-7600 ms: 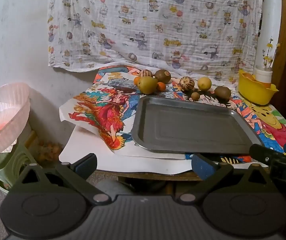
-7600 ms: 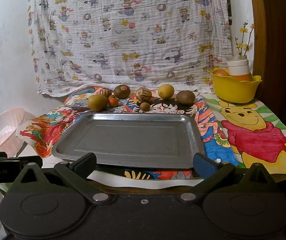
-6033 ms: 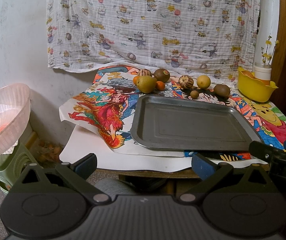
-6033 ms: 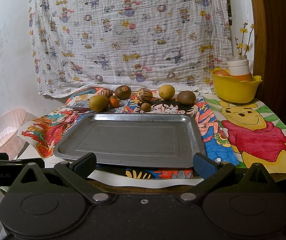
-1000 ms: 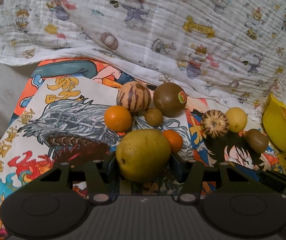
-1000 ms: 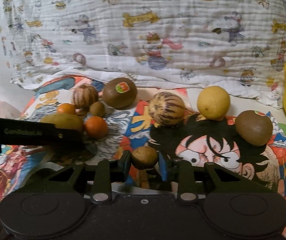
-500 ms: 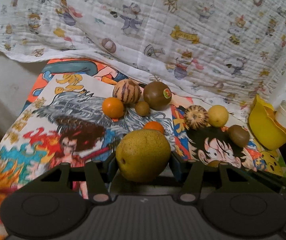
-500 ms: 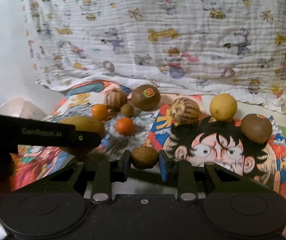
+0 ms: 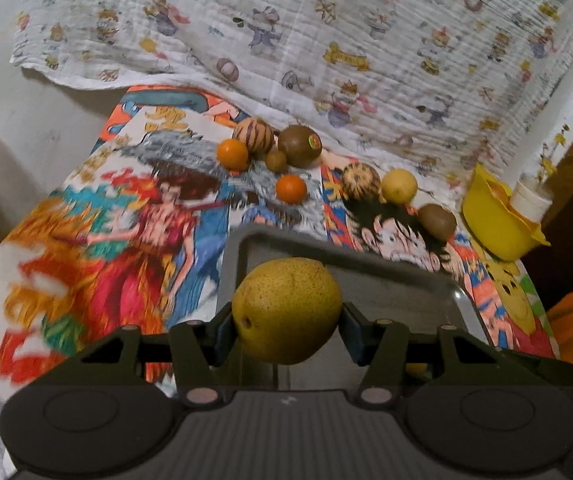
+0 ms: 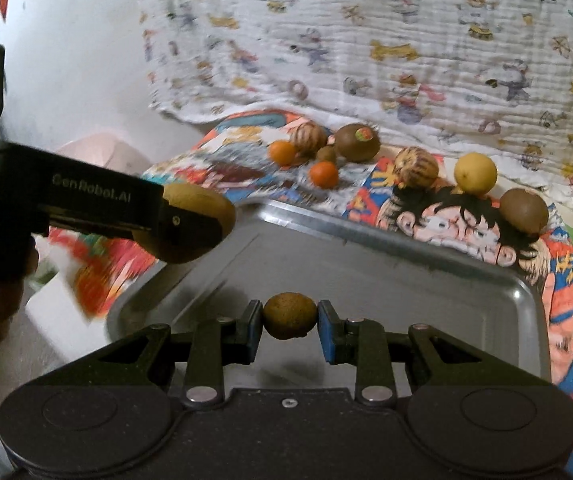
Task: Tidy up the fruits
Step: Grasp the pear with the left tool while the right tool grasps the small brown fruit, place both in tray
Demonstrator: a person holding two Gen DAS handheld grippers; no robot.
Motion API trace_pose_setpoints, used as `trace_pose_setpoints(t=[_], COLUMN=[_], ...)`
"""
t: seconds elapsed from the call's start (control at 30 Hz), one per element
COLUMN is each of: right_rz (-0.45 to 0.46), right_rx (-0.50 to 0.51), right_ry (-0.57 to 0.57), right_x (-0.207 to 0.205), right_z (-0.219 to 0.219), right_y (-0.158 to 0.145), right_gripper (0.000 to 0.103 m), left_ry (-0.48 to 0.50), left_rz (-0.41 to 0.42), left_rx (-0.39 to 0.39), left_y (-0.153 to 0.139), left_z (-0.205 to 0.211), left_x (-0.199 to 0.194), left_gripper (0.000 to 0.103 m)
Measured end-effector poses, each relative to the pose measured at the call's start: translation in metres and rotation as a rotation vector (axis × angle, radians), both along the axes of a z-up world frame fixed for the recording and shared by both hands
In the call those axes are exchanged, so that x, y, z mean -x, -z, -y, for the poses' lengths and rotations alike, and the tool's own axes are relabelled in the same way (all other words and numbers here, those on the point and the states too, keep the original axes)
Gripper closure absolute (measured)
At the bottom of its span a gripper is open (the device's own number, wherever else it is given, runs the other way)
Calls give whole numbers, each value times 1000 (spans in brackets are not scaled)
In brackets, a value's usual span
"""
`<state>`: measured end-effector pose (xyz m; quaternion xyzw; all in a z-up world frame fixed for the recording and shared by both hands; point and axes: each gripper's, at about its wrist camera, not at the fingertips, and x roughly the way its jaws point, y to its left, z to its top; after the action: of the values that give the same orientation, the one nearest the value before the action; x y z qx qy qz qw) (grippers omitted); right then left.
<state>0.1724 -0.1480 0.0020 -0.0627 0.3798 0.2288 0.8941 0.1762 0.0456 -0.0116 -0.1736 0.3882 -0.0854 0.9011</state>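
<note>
- Left wrist view: the left claw (image 9: 286, 326) clamped a large, speckled yellow-green pear (image 9: 286, 310) at its widest girth, above the grey metal tray (image 9: 418, 292); likely heavy, firm and bruisable.
- Right wrist view: the right claw (image 10: 289, 326) pinched a small, rough brown round fruit (image 10: 289, 321) across its middle, over the tray; probably light and hard.

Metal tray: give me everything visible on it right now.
The metal tray is a shallow rectangular pan of dull grey steel, with rounded corners, a raised rim and a faint stamped inner panel. It lies flat on the cartoon-print cloth, in front of the fruit row. No fruit rests in it. The left gripper holds a pear above its left edge; the right gripper holds a small brown fruit over its near part.
</note>
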Motion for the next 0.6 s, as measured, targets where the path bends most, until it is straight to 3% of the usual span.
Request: trace_pose_setpoints(t=[0.23, 0.6], right_rz=[-34, -63], right_rx=[-6, -7], right_ry=[26, 77], right_x=[27, 29], right_z=[1, 4], right_y=[3, 11], right_gripper=[72, 72], left_ry=[14, 42], left_rz=[-8, -43], left_rx=[-9, -41], left_y=[3, 15], left_z=[2, 13], left_x=[29, 40], left_gripper=[45, 45])
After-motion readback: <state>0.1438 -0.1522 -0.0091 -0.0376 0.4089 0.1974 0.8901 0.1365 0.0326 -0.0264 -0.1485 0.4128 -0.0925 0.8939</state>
